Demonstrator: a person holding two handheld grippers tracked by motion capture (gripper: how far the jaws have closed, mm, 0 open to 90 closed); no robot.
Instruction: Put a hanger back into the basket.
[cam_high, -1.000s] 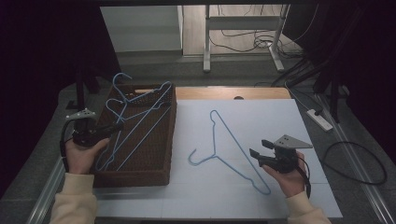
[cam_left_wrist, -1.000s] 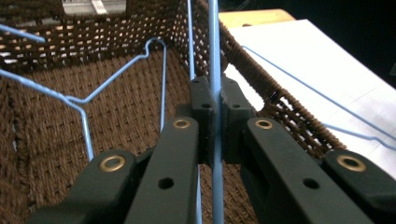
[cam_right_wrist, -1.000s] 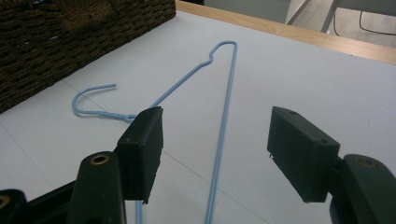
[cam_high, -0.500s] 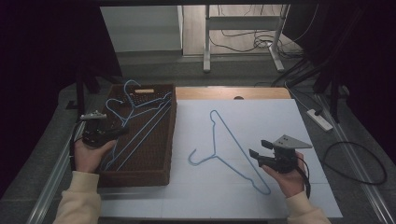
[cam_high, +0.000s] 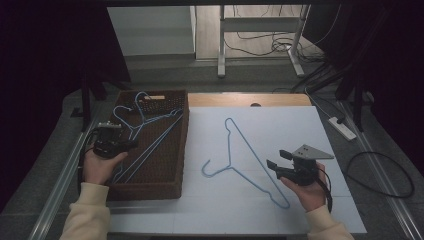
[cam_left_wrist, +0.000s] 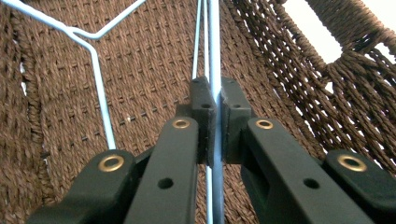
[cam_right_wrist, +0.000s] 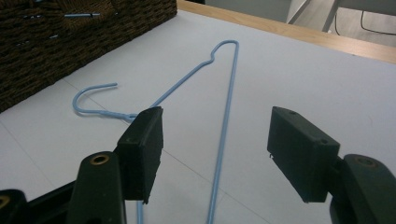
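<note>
A brown woven basket (cam_high: 172, 150) stands on the left of the table with light blue wire hangers (cam_high: 145, 117) in it. My left gripper (cam_high: 132, 145) reaches into it from the left and is shut on the straight wire of one hanger (cam_left_wrist: 214, 42), low over the basket floor (cam_left_wrist: 154, 70). A second hanger (cam_left_wrist: 100, 93) lies beside it. Another blue hanger (cam_high: 250, 150) lies flat on the white sheet (cam_high: 290, 125). My right gripper (cam_high: 277, 158) hovers over its lower end, open, and the wire (cam_right_wrist: 229, 93) passes between the pads without touching them.
The table's wooden back edge (cam_high: 250, 100) shows beyond the white sheet. A power strip (cam_high: 342, 127) and cables lie on the floor at the right. A metal rail (cam_high: 65, 175) runs along the table's left side. The basket's near wall (cam_right_wrist: 56, 42) stands left of the right gripper.
My left hand has come down and toward me with the hanger, which has sunk from above the basket's rim into the basket. The right hand has kept still.
</note>
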